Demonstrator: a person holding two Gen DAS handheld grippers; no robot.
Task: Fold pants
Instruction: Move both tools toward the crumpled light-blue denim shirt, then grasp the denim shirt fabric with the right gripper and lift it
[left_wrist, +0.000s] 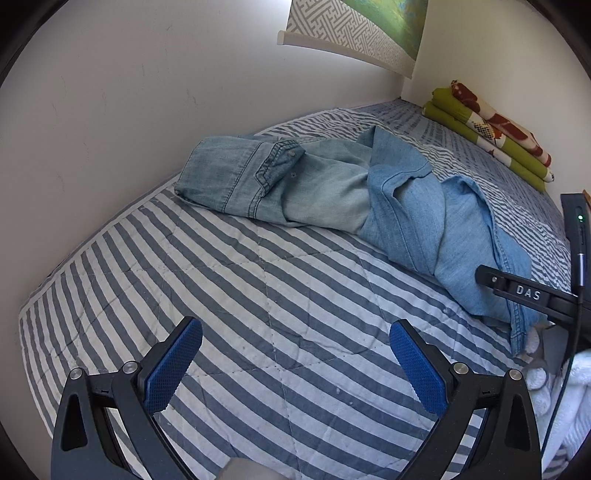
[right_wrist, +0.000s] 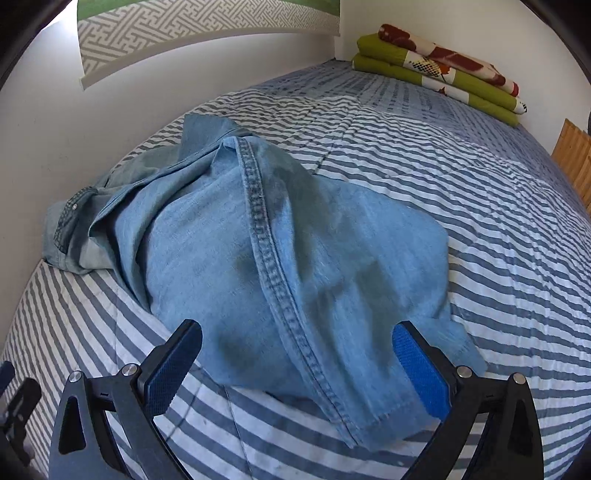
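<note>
Light blue denim pants (left_wrist: 332, 192) lie crumpled on a bed with a blue-and-white striped quilt (left_wrist: 258, 295), waistband toward the wall at the left, legs running right. My left gripper (left_wrist: 295, 365) hovers open over bare quilt, well short of the pants. In the right wrist view the pants (right_wrist: 280, 258) fill the middle, a stitched seam running down a leg to its hem near the bottom. My right gripper (right_wrist: 297, 369) is open, its blue pads either side of that leg end, nothing pinched. The right gripper's black body (left_wrist: 532, 295) shows at the right edge of the left wrist view.
A white wall (left_wrist: 110, 129) borders the bed's far side, with a patterned hanging scroll (left_wrist: 351, 33) on it. Folded green and red-white bedding (right_wrist: 439, 70) sits in the far corner. A wooden slatted piece (right_wrist: 572, 158) stands at the right. White fabric (left_wrist: 569, 398) lies near the bed's right edge.
</note>
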